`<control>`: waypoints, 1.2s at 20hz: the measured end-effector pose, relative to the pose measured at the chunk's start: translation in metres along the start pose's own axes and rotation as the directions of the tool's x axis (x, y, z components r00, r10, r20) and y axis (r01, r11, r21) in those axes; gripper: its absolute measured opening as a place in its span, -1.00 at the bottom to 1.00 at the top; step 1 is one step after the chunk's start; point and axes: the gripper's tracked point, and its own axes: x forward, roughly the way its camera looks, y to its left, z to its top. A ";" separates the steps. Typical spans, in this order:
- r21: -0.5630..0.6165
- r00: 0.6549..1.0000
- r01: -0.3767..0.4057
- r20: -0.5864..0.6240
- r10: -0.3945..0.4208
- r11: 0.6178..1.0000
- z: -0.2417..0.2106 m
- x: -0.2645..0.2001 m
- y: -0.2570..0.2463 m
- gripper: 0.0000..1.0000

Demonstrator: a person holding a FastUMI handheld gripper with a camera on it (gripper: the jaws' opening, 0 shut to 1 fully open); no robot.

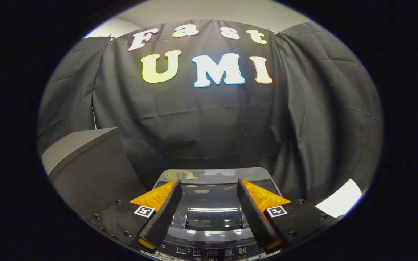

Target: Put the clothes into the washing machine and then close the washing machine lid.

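Gripper (pixel 209 203) open, fingers (pixel 165 214) apart and holding nothing, above washing machine (pixel 209 250). Glass lid (pixel 210 212) closed (reflections on it), seen between the fingers. Grey cabinet (pixel 85 163) beside, left.

Quick count here: one washing machine (pixel 212 214) with one glass lid (pixel 212 208), lying flat and shut, and one control panel (pixel 212 251) on its near edge. One gripper (pixel 209 190) with two fingers (pixel 163 210) spread apart, nothing between them. One dark cabinet (pixel 85 170) off to the left.
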 end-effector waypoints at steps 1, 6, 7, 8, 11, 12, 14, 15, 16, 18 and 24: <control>0.005 1.000 0.001 0.003 -0.001 1.000 0.001 -0.003 0.000 0.92; 0.015 0.999 -0.002 0.042 0.001 1.000 0.019 -0.029 0.006 0.92; 0.015 0.998 -0.001 0.059 0.000 1.000 0.025 -0.038 0.007 0.92; 0.017 0.997 -0.005 0.075 0.004 1.000 0.032 -0.047 0.010 0.92; 0.002 0.992 -0.014 0.128 0.014 1.000 0.050 -0.079 0.020 0.91; 0.000 0.989 -0.018 0.145 0.018 1.000 0.056 -0.090 0.023 0.91; 0.007 0.984 -0.031 0.176 0.029 1.000 0.068 -0.111 0.029 0.91; 0.012 0.982 -0.038 0.185 0.035 0.999 0.070 -0.123 0.033 0.91; 0.017 0.980 -0.037 0.199 0.033 0.999 0.075 -0.134 0.034 0.91; 0.015 0.973 -0.037 0.227 0.032 0.999 0.085 -0.156 0.036 0.91; 0.002 0.948 -0.038 0.317 0.035 0.999 0.103 -0.215 0.046 0.91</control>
